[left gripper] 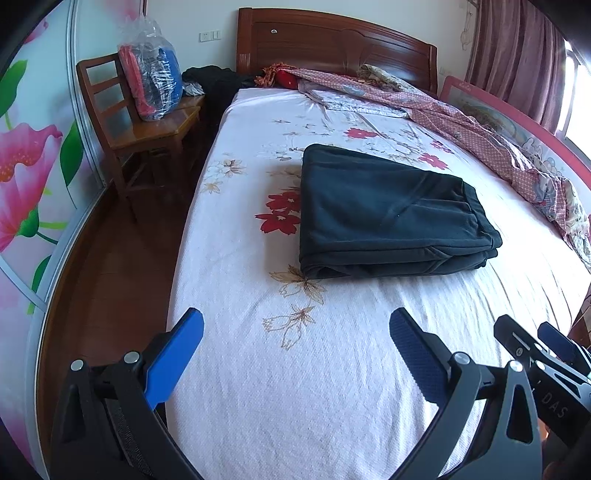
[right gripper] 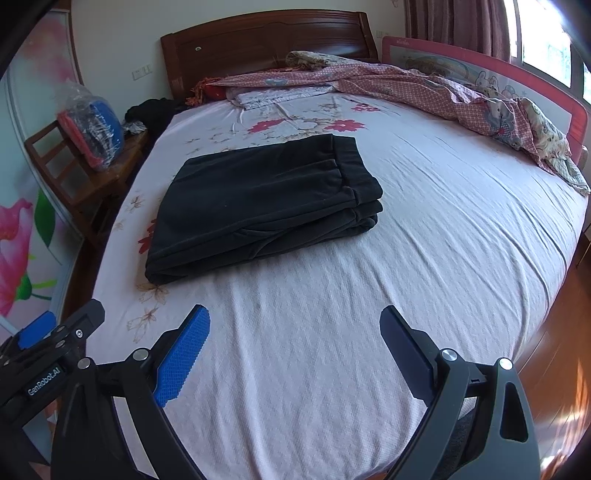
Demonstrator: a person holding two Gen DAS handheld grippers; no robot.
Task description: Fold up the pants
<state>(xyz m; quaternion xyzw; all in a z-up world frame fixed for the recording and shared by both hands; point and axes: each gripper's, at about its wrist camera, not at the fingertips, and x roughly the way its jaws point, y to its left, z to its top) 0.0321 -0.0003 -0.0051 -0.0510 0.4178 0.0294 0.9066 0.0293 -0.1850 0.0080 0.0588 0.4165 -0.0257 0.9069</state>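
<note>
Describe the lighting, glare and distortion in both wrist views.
Left wrist view: fisheye bends the bed edge and wardrobe door; daylight flares by the curtain; the folded pants stay sharp. Right wrist view: the window is blown out, sunlight glares on the wooden floor, and the frame corners go dark.
</note>
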